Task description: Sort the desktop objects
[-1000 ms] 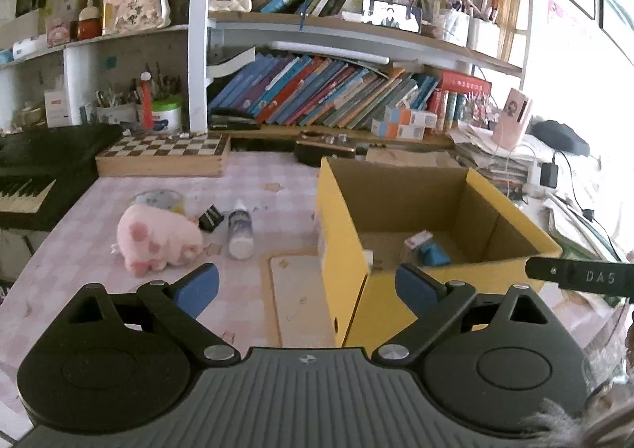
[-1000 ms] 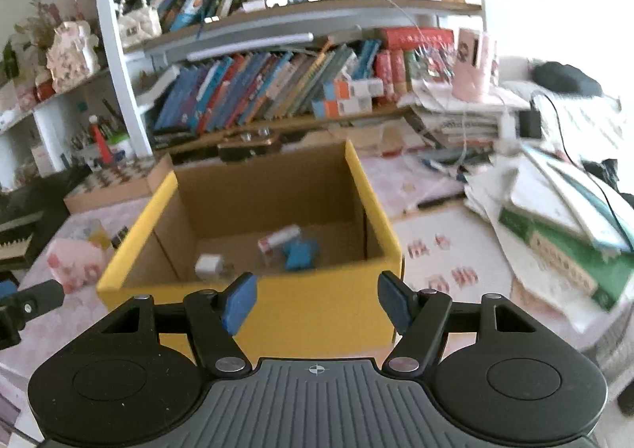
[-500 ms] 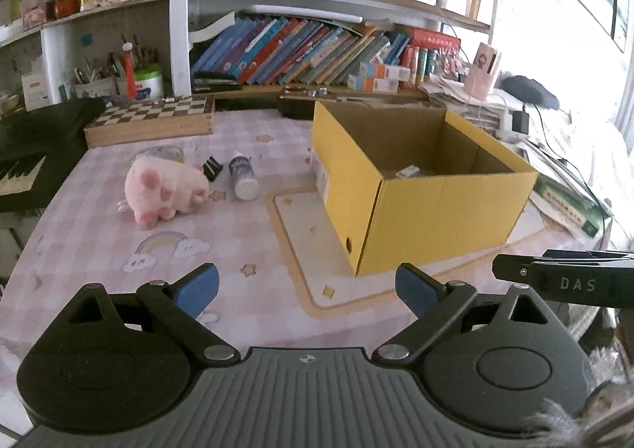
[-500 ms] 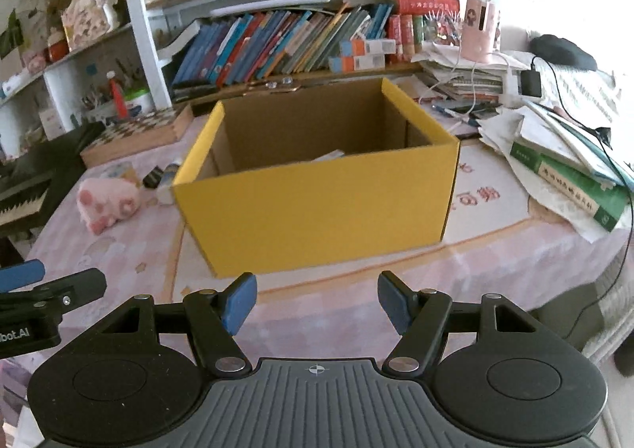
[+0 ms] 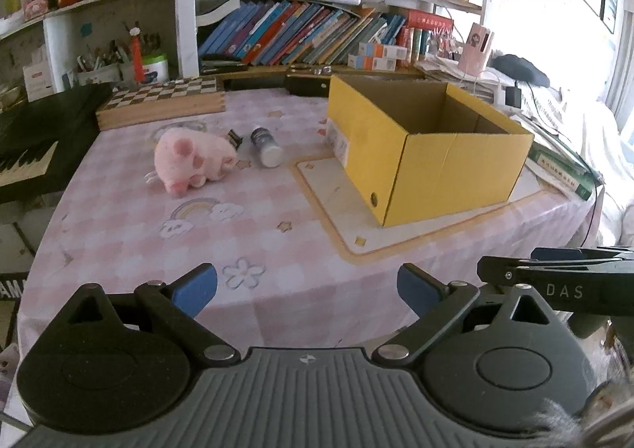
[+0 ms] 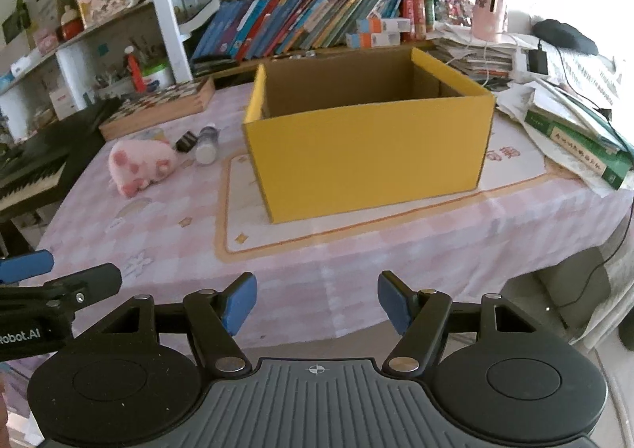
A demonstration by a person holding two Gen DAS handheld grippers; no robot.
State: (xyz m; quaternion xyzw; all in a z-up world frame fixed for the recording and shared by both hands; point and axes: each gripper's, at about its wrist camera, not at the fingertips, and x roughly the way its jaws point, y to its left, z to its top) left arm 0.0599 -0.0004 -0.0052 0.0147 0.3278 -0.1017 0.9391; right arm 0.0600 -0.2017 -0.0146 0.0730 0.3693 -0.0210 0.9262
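Observation:
An open yellow cardboard box [image 5: 432,166] stands on the pink checked tablecloth; it also shows in the right wrist view [image 6: 368,154]. Left of it lie a pink plush pig [image 5: 190,160], a small black binder clip [image 5: 234,138] and a small white bottle on its side [image 5: 266,146]. The same pig [image 6: 140,164], clip [image 6: 185,140] and bottle [image 6: 207,144] show in the right wrist view. My left gripper [image 5: 307,287] is open and empty, over the table's near edge. My right gripper [image 6: 317,303] is open and empty, off the near edge, facing the box.
A wooden chessboard box [image 5: 162,105] sits at the back left, a black keyboard [image 5: 35,146] at the left edge. Stacked books and papers [image 6: 574,131] lie right of the box. Bookshelves [image 5: 317,31] line the back.
Both grippers have drawn back from above the yellow box toward the table's near edge and lower. The box's inside is no longer seen. Both stay open and empty.

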